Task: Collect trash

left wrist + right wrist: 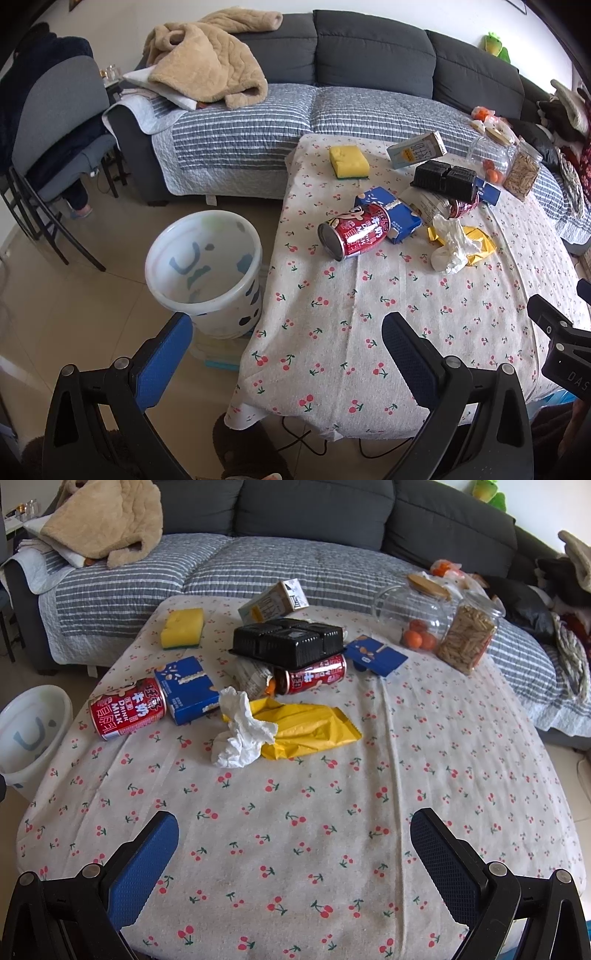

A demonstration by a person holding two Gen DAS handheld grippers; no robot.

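Observation:
Trash lies on a table with a cherry-print cloth (295,812): a red milk can (127,709) on its side, a blue carton (186,688), a crumpled white tissue (242,734) on a yellow wrapper (310,729), a black plastic tray (288,640) over a second red can (314,674), a flat blue box (376,655) and a tilted beige carton (273,602). A white bin (205,266) stands on the floor left of the table. My left gripper (288,332) is open and empty over the table's near left corner. My right gripper (295,830) is open and empty above the near cloth.
A yellow sponge (183,627) lies at the far left of the table. Glass jars (469,635) with snacks and oranges stand at the far right. A grey sofa (369,48) with a striped quilt and beige blanket sits behind. A chair (51,122) stands at left.

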